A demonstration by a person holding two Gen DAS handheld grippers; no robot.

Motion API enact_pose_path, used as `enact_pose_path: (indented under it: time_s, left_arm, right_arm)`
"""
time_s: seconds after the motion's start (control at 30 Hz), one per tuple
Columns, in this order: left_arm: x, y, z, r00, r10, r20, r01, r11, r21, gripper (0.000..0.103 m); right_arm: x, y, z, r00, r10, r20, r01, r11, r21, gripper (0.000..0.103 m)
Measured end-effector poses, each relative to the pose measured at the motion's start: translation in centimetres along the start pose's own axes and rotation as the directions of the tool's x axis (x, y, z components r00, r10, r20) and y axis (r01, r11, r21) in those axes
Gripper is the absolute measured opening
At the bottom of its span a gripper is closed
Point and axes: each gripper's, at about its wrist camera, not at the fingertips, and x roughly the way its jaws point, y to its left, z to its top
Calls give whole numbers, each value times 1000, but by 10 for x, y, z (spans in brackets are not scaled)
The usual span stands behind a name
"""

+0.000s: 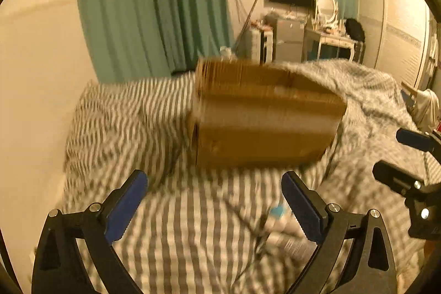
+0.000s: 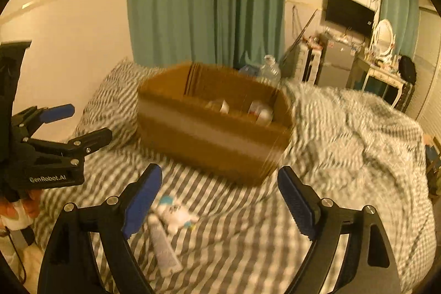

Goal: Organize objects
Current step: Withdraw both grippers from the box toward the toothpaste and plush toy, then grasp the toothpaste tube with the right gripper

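Both my grippers are spread wide with nothing between the fingers: left gripper (image 1: 213,201), right gripper (image 2: 220,197). The cardboard box (image 2: 212,123) sits on the striped bedsheet (image 2: 248,239), two blurry containers inside. A tube (image 2: 164,247) and a small white toy (image 2: 176,214) lie on the sheet near my right gripper.

my left gripper (image 1: 215,207): black frame, blue ribbed pads, silver screws | my right gripper (image 2: 219,204): same build | white "GenRobot.AI" lettering behind left jaws | bare hand (image 2: 16,207), possibly white-cuffed, blurred
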Motion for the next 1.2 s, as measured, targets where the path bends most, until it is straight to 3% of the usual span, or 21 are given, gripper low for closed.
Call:
enact_pose_path:
  time_s: [0.1, 0.2, 0.43, 0.5, 0.57, 0.6, 0.67, 0.83, 1.1, 1.2]
  left_arm:
    - [21, 3, -31, 998, 17, -60, -18, 1000, -17, 100]
    - [36, -4, -59, 995, 40, -94, -37, 999, 33, 100]
    - [56, -7, -86, 991, 36, -128, -29, 998, 55, 100]
    - [59, 0, -85, 990, 34, -136, -30, 999, 28, 100]
    - [60, 7, -83, 990, 37, -138, -37, 999, 3, 100]
    - [61, 10, -84, 990, 35, -138, -37, 999, -9, 100]
    - [62, 15, -83, 989, 26, -143, -31, 999, -33, 100]
    - [65, 12, -83, 989, 17, -149, -21, 999, -26, 100]
    - [65, 1, -83, 989, 4, -148, -4, 1000, 2, 100]
    - [61, -11, -78, 988, -63, -138, 65, 998, 12, 100]
  right_arm:
    - [20, 9, -26, 999, 29, -35, -29, 1000, 5, 86]
    - [43, 22, -46, 992, 68, -110, -68, 998, 0, 86]
    - [70, 46, -72, 972, 104, -210, -119, 991, -59, 84]
    - [81, 50, -75, 961, 125, -246, -145, 987, -63, 75]
    - [91, 55, -82, 945, 143, -294, -169, 984, -63, 56]
    - [94, 57, -84, 942, 136, -307, -165, 984, -69, 52]
    - [94, 60, -84, 944, 124, -306, -157, 984, -83, 40]
    - [86, 58, -83, 950, 149, -276, -174, 982, -70, 26]
    - [50, 33, -65, 976, 151, -159, -155, 988, -9, 26]
    - [41, 9, -56, 985, 118, -126, -114, 993, 41, 26]
